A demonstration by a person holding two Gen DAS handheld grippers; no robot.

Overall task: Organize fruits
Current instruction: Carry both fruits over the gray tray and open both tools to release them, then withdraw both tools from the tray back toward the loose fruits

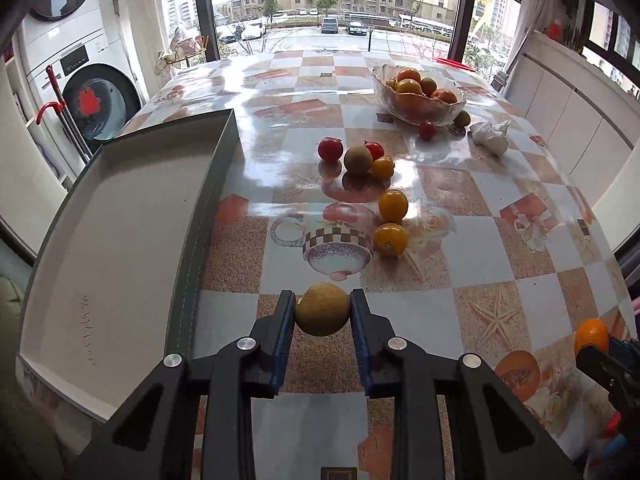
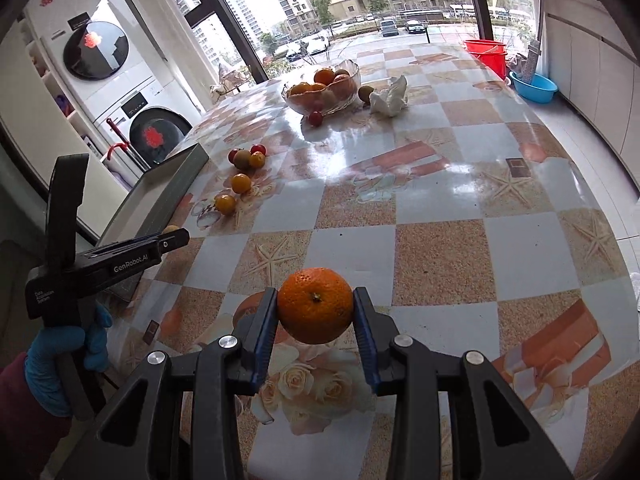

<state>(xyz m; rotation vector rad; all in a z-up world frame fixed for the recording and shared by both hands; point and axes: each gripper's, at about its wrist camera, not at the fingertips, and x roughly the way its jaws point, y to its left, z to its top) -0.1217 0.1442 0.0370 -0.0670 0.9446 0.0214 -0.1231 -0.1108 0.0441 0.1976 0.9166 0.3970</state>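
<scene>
My left gripper (image 1: 322,310) is shut on a yellow-green round fruit (image 1: 322,309), held above the table just right of the grey tray (image 1: 120,240). My right gripper (image 2: 315,307) is shut on an orange mandarin (image 2: 315,305) above the near part of the table. The left gripper also shows in the right wrist view (image 2: 172,236), beside the tray (image 2: 160,196). Loose fruits lie mid-table: a red tomato (image 1: 330,149), a brown-green fruit (image 1: 358,159), and yellow-orange fruits (image 1: 393,205) (image 1: 390,239). A glass bowl (image 1: 420,94) with several fruits stands at the far side.
A crumpled white bag (image 1: 491,137) lies right of the bowl, with a small red fruit (image 1: 427,130) and a green fruit (image 1: 462,118) beside it. Washing machines (image 1: 80,80) stand to the left. Red and blue basins (image 2: 534,86) sit on the floor at the far right.
</scene>
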